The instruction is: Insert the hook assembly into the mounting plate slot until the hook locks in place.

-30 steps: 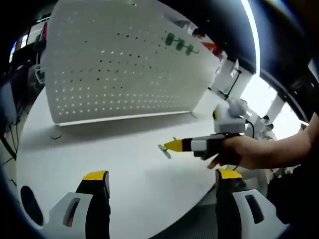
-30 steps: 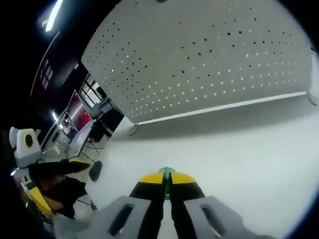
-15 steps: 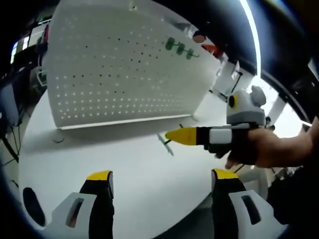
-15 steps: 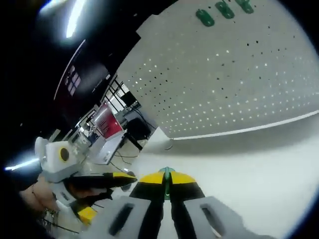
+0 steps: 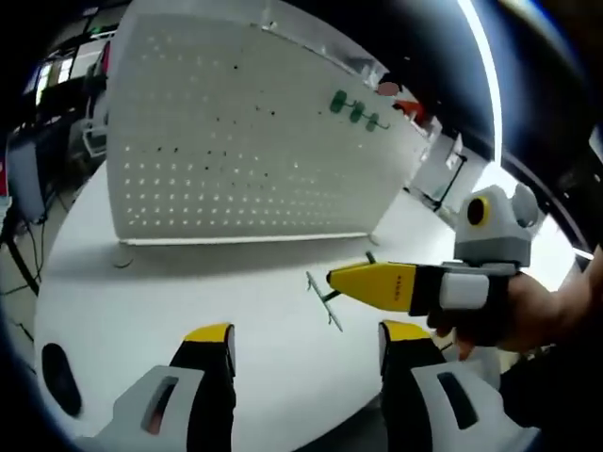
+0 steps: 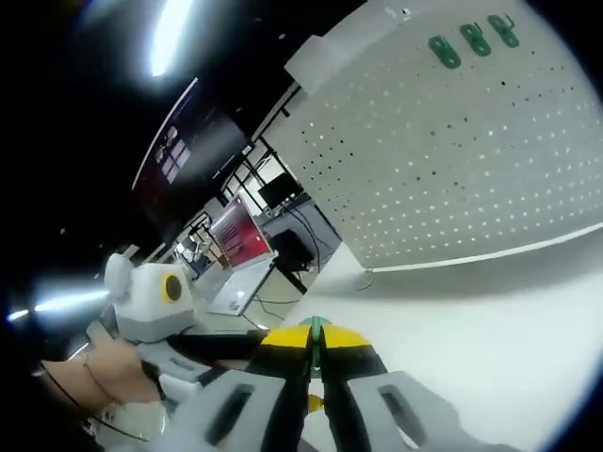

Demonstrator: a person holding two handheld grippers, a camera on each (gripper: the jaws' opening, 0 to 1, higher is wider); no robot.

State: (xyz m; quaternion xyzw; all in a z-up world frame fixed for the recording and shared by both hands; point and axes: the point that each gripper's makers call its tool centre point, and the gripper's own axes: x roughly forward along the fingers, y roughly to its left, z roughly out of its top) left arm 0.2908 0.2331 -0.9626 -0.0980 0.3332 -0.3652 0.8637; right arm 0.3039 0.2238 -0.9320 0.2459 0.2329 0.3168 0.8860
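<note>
The white pegboard mounting plate [image 5: 236,132] stands upright on the round white table [image 5: 188,292], and three green hooks [image 5: 356,109] hang near its top right corner. My right gripper [image 5: 332,279] comes in from the right, held by a hand [image 5: 537,315]. It is shut on a thin green hook [image 5: 322,298] above the table, short of the board. My left gripper [image 5: 307,337] is open and holds nothing. In the right gripper view my right gripper [image 6: 316,331] clamps the green hook [image 6: 316,324], with the pegboard [image 6: 452,160] and its hung hooks [image 6: 471,40] ahead.
The board's wire foot [image 5: 121,260] rests on the table at its left corner. A dark oval [image 5: 57,379] lies near the table's left edge. Beyond the table are desks and a red screen [image 6: 240,240]. The white housing of my left gripper [image 6: 151,299] shows at left.
The right gripper, still shut on the hook, has moved up and nearer the board. Its view has tilted up, so the hung green hooks now show. The left jaws stay open.
</note>
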